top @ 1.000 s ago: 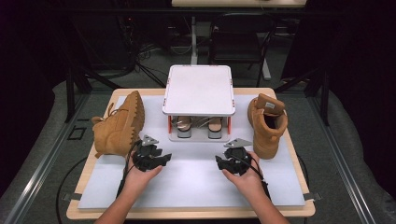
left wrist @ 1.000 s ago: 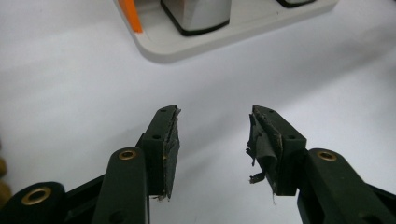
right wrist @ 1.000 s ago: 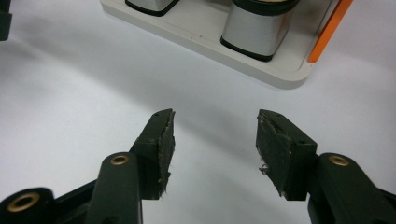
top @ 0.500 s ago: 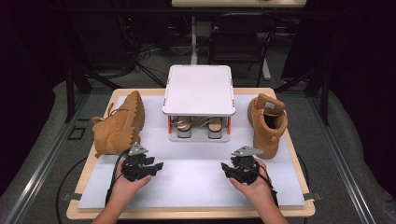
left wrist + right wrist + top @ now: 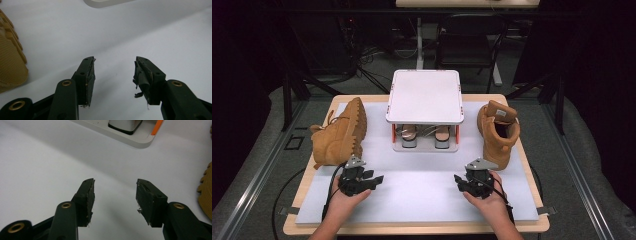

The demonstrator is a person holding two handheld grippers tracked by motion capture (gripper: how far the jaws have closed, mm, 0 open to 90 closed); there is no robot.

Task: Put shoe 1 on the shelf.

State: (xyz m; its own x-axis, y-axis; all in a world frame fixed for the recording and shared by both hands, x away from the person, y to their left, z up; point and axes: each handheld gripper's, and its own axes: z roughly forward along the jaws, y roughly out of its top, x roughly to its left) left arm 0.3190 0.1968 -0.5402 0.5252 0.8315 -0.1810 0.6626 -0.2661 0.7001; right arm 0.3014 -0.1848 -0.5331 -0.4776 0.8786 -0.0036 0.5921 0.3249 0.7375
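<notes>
A tan boot lies on its side at the left of the white mat, its ridged sole close to my left gripper. A second tan boot stands upright at the right, and its sole edge is at the right of the right gripper view. My left gripper hovers low over the mat, open with nothing between its jaws. My right gripper is also low over the mat. Its jaws have just been opening, with nothing between them.
A white two-level rack stands at the mat's back centre with a pair of shoes under its top shelf. Its base and an orange post lie ahead of my right gripper. The white mat lies between both hands.
Both hands have drawn back from the rack toward the near edge of the table, and slightly apart. The boots and rack have not moved.
</notes>
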